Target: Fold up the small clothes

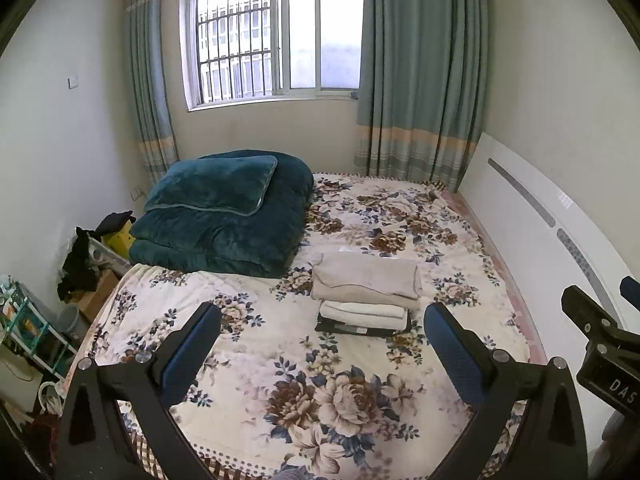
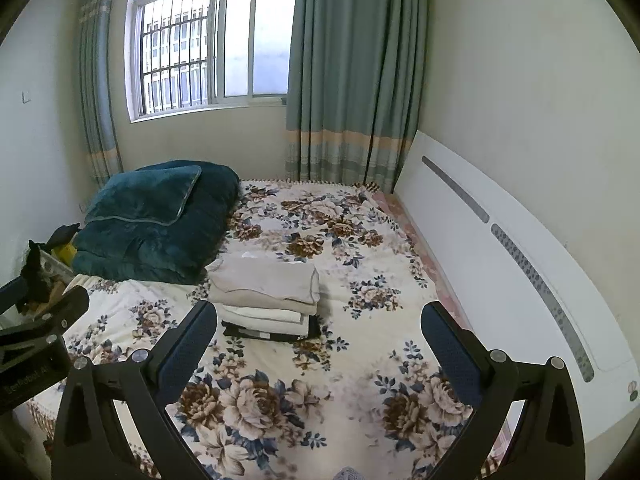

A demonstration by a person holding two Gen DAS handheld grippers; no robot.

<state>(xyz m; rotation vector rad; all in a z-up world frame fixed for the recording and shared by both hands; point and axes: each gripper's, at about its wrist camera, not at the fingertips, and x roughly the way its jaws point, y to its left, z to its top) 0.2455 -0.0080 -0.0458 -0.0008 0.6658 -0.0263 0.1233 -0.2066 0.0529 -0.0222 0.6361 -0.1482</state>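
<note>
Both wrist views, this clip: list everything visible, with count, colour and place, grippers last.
Stack of folded small clothes: one pile, beige on top, white beneath, black at the bottom; middle of the bed.
Folded plush teal quilt: one, with a matching pillow on top; far left corner of the bed.
Floral bedspread: one, cream with brown and blue flowers; covers the bed.
White headboard: one; along the bed's right side.
Blue-green curtains: two, either side of the barred window.
Floor clutter: dark clothes, yellow item, boxes; left of the bed.
Left gripper: black, blue pads, open, empty.
Right gripper: same, open, empty.
</note>
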